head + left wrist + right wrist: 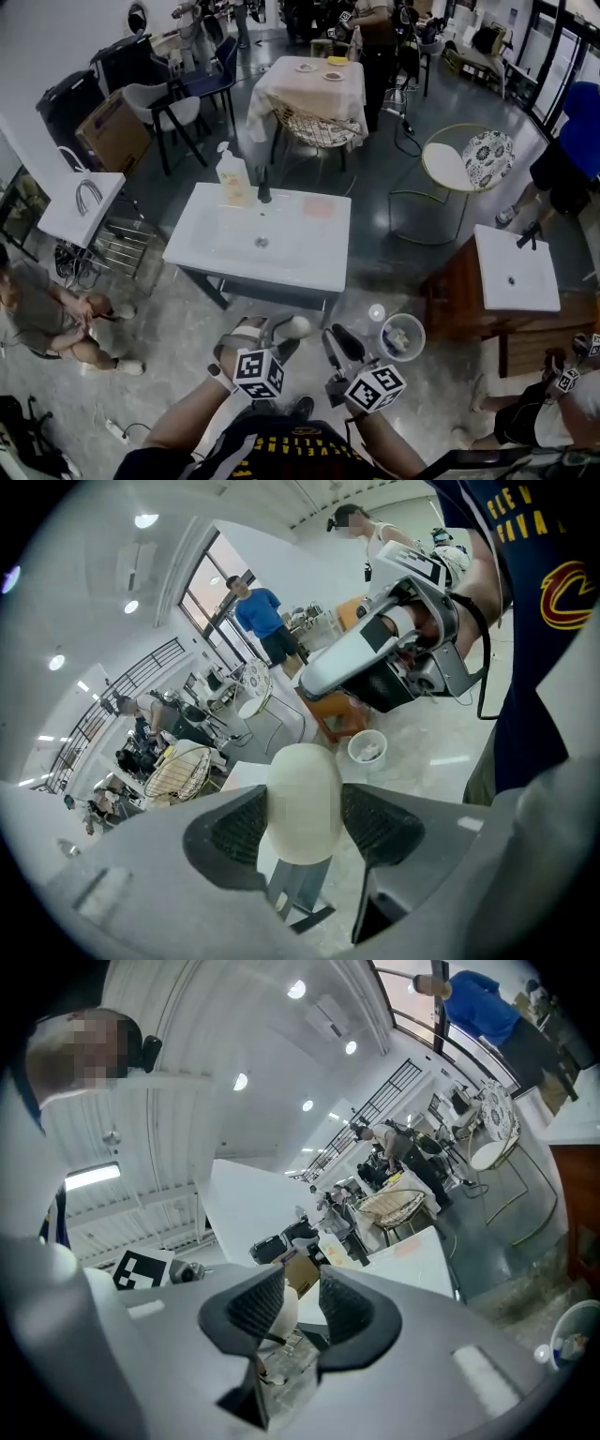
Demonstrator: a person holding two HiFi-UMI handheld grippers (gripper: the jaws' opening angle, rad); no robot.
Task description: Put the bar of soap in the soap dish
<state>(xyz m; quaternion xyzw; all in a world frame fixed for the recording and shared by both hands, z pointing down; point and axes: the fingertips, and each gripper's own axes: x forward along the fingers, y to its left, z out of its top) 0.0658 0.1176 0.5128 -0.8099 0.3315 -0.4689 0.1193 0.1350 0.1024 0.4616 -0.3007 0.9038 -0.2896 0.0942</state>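
Two tools hang near the person, short of the white counter [305,262]. The left gripper view shows the left tool [302,810] pinching the cream bar of soap [302,789]; the right gripper view shows the right tool [302,1302] slightly spread, empty. Only the head view shows the pink soap dish [319,207], far right on the counter

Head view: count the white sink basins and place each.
3: the centre basin, the left basin, the right basin on a wooden cabinet. Others may be hidden.
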